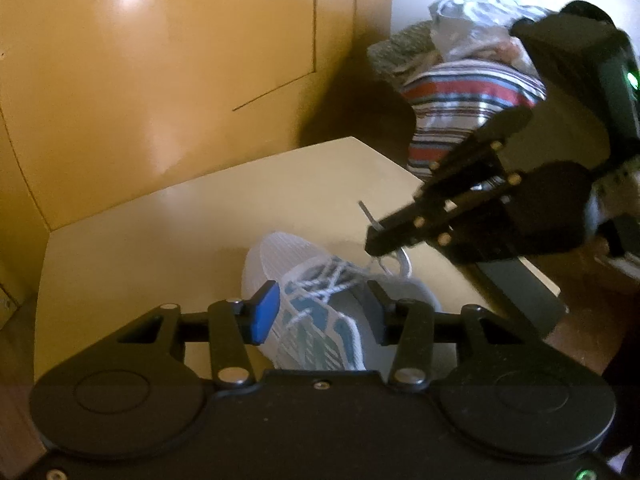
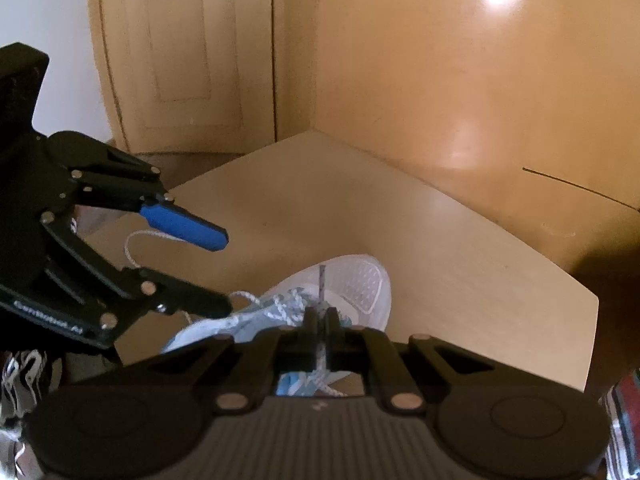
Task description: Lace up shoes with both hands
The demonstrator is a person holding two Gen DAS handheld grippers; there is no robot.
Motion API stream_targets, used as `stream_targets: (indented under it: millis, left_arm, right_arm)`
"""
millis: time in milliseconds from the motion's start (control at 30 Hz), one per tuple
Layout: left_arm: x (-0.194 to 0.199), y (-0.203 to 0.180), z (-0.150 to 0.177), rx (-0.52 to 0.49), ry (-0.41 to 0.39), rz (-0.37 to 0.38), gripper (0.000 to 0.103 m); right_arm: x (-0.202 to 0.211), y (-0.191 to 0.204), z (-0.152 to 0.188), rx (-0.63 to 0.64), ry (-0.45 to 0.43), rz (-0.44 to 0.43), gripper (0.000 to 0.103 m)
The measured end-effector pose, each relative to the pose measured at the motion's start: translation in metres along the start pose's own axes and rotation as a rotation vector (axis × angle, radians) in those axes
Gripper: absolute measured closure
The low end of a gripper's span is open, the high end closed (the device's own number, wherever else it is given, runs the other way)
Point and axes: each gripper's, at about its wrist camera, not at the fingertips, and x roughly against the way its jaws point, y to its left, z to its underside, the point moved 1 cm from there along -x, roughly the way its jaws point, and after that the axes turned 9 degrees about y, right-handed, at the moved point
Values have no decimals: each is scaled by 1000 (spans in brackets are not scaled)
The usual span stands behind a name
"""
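Pinching one lace end (image 2: 321, 280) between shut jaws, the right gripper (image 2: 320, 320) holds it taut above the white-and-blue shoe (image 1: 308, 308); the shoe sits at six o'clock on the pale table (image 1: 160, 232); the left gripper (image 1: 324, 304), half open and empty, straddles the lacing, probably ready for the other end.

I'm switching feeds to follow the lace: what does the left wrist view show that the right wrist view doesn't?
Only the left wrist view shows the striped cloth and crumpled bag beyond the table, plus the right gripper from outside, shut on the lace end.

Only the right wrist view shows the door and the left gripper from outside, open, a lace loop behind it.

Both show the shoe on the table.
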Motion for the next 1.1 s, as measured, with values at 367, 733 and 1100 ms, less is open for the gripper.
stream_targets:
  millis: [367, 733, 1100]
  left_arm:
    - [-19, -13, 21, -54, 56, -6, 81]
    - [-23, 27, 27, 227, 65, 144, 87]
    - [-17, 37, 33, 289, 42, 131, 89]
  right_arm:
    - [-19, 6, -12, 93, 81, -95, 99]
    - [-38, 30, -15, 192, 182, -127, 99]
    - [-56, 31, -22, 155, 230, -170, 99]
